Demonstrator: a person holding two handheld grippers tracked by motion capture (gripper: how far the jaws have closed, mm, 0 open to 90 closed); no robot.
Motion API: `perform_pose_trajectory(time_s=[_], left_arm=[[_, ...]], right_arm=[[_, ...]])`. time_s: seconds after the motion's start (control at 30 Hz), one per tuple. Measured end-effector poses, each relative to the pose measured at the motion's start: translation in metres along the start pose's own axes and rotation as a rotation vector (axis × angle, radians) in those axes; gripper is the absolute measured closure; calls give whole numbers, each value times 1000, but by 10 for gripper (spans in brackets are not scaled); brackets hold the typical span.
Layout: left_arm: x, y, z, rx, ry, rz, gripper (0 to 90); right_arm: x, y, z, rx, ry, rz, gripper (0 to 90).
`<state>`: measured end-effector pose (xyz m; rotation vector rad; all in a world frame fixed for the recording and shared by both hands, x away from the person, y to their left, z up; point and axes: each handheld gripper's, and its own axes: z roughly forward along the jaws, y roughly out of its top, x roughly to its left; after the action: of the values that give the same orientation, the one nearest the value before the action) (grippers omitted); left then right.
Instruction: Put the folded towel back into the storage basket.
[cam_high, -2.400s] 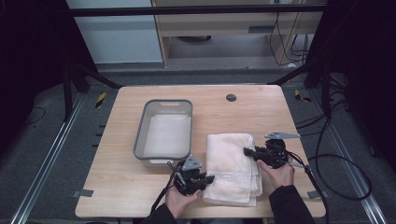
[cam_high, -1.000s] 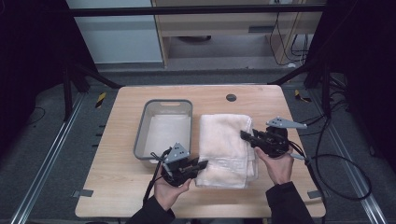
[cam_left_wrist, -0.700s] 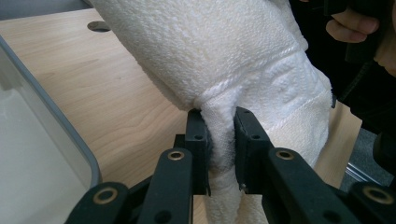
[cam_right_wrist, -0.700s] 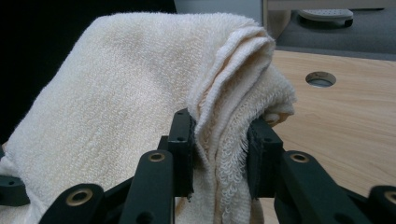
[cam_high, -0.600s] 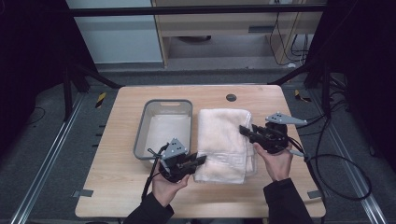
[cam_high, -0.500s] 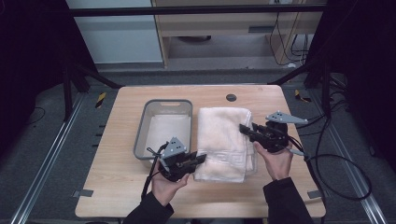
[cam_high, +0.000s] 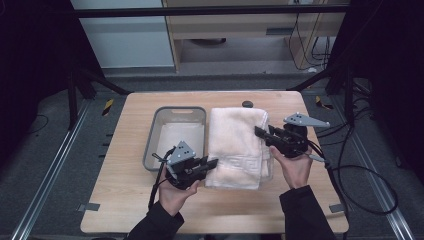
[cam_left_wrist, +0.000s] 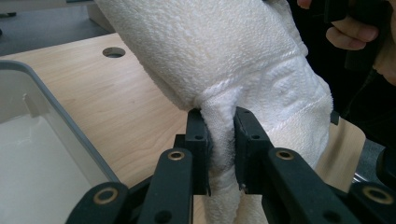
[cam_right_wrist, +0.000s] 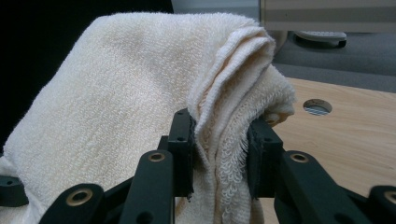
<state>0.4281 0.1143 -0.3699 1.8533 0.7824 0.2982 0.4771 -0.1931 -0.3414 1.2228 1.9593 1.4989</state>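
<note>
A light wooden table (cam_high: 125, 200) bears a grey rectangular plastic tray (cam_high: 155, 145); just right of it, seemingly lifted off the wood, hangs a cream folded terry towel (cam_high: 235, 145), its edges clamped between the left gripper (cam_high: 212, 164) and right gripper (cam_high: 258, 132).

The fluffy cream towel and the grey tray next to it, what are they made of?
The fluffy cream towel looks like cotton terry: tiny loops and a woven border show, and it bunches softly between the jaws. The grey tray is probably plastic, though it could be metal: smooth, matte, with thin walls and rounded corners.
</note>
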Motion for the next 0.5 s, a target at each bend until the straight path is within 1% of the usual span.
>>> perform_pose_trajectory(time_s=[0.13,0.37,0.5], left_arm=[[3,3,-4,-13,7,-1,773],[9,9,-12,-15,20,6,773],[11,11,-17,-25,26,4,773]], right_arm=[[3,5,1,-11,4,-5,676],[10,14,7,-19,9,-12,677],[13,19,10,-24,13,-20,677]])
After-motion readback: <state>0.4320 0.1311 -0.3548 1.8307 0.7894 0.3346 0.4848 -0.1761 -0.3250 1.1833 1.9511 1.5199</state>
